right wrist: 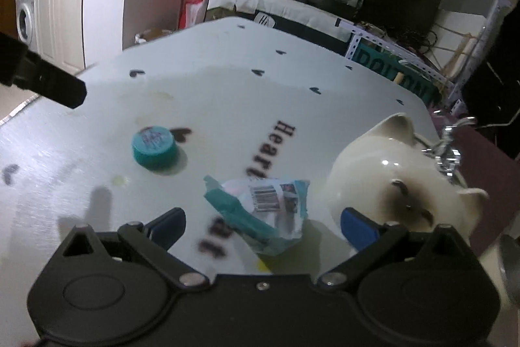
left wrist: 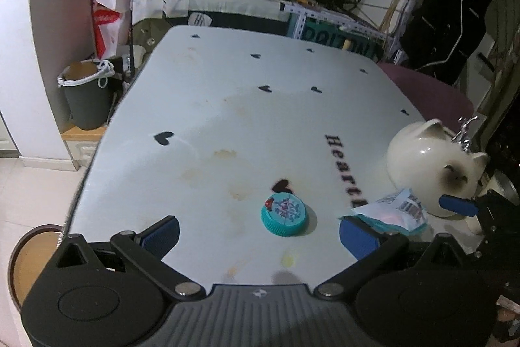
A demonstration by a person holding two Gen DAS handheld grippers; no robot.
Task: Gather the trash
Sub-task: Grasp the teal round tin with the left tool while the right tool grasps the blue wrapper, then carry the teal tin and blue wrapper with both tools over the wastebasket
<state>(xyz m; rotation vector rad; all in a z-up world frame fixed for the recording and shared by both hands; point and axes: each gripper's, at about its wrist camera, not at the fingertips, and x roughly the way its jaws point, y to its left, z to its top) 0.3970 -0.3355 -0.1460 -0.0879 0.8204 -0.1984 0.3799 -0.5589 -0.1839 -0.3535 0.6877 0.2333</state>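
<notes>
Now both grippers' jaws stand spread: left gripper (left wrist: pixel 260 233) facing teal cap (left wrist: pixel 283 214), right gripper (right wrist: pixel 262 225) around crumpled wrapper (right wrist: pixel 260 210).

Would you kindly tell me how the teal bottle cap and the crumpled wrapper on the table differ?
The teal bottle cap is round and rigid; the crumpled wrapper is creased and shapeless. The cap lies out on open tabletop; the wrapper lies beside the ceramic cat jar and shows a barcode. Both are teal and ungrasped.

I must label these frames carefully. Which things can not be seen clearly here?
- Wrapper: left view, partly behind the left gripper's finger; print unreadable.
- Table lettering: right view, blurred, partly under the wrapper.
- Bin: left view, contents too dark.
- Cap label: both views, blurred.
- Cat jar: right view, base behind right gripper.
</notes>
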